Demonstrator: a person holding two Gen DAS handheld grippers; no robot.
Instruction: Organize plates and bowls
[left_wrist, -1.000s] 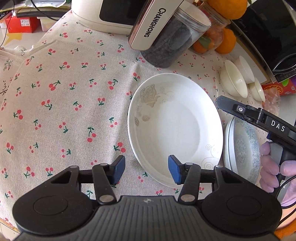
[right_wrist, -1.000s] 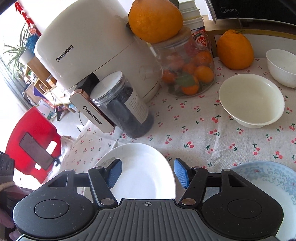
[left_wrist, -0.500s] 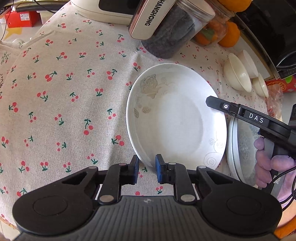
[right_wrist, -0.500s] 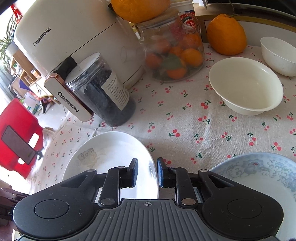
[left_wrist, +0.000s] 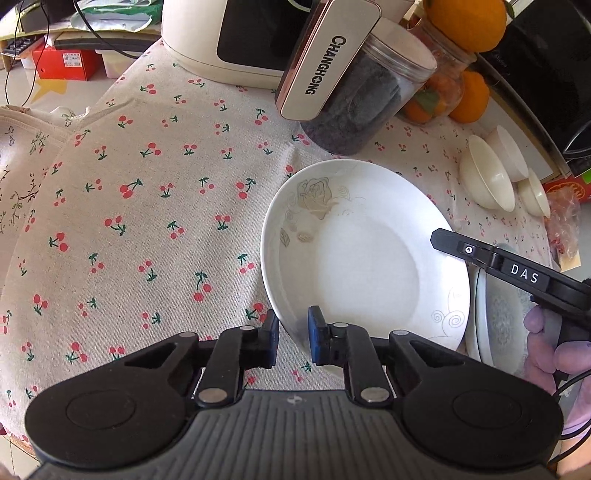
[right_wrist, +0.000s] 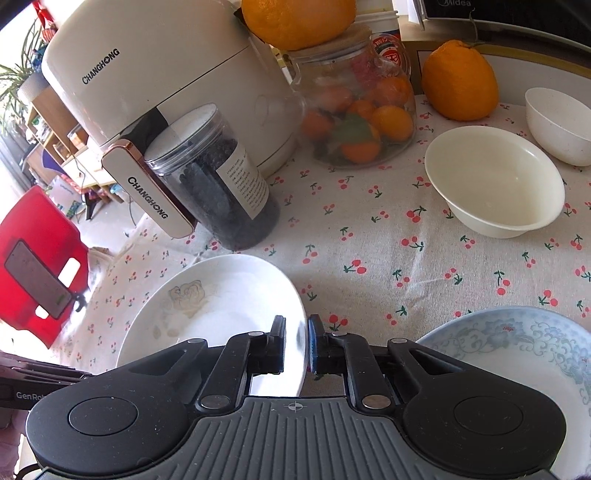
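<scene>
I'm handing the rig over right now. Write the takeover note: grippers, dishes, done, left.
Left gripper: shut on the near rim of the white rose-print plate.
Right gripper: shut on the same plate's opposite rim.
The plate looks tilted, partly off the cherry-print tablecloth.
Blue floral-pattern plate lies beside it, to the right.
Large cream bowl and the white bowl behind it stand apart; a third small bowl sits beyond them.
Done: white plate gripped. Nothing stacked.
Left: probably stack the plates, then nest the bowls.
</scene>
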